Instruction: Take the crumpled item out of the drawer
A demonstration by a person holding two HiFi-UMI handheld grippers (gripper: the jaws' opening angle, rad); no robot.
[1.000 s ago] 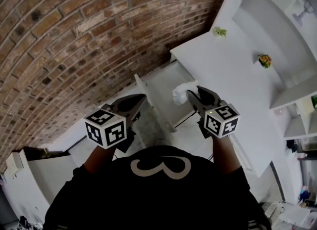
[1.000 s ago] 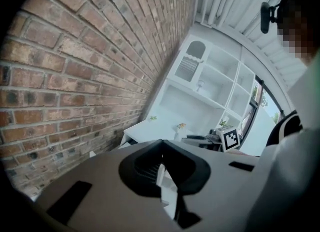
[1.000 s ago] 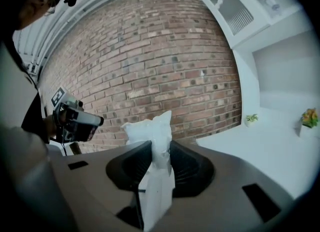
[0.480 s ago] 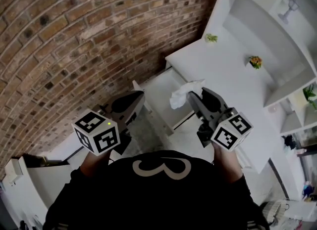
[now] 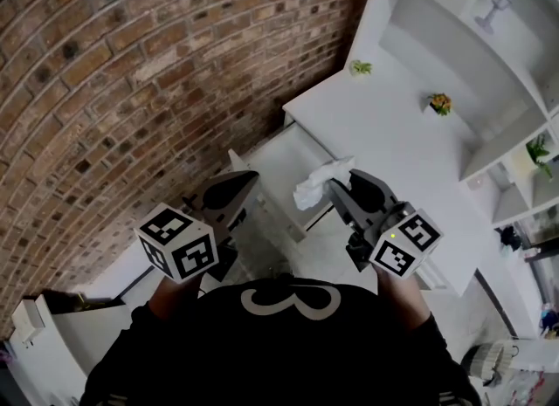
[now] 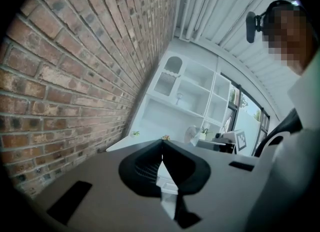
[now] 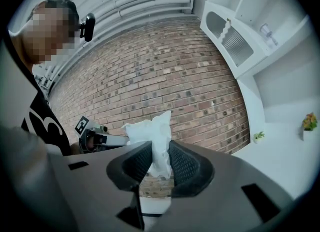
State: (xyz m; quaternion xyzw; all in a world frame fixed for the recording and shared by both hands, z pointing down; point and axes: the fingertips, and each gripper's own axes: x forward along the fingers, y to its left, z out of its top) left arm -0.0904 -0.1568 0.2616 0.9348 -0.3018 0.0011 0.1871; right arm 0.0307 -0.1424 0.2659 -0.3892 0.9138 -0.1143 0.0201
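Note:
The crumpled white tissue (image 5: pixel 316 186) hangs in the air above the open white drawer (image 5: pixel 278 161), pinched in my right gripper (image 5: pixel 337 186). In the right gripper view the tissue (image 7: pixel 156 137) sticks up from between the ribbed pads (image 7: pixel 183 165), which press on it and are closing a little more. My left gripper (image 5: pixel 245 178) is level with it on the left, over the drawer's near end. Its jaws meet at the tip with nothing between them, as the left gripper (image 6: pixel 161 145) view shows.
The drawer belongs to a white desk (image 5: pixel 397 155) against a brick wall (image 5: pixel 131 90). Two small plants (image 5: pixel 360 67) (image 5: pixel 439 103) stand on the desk top, below white shelving (image 5: pixel 454 20). A white cabinet (image 5: pixel 52 326) is at the lower left.
My right gripper has drawn back a little toward the person with the tissue still in it. The left gripper has barely moved. The head view has shifted.

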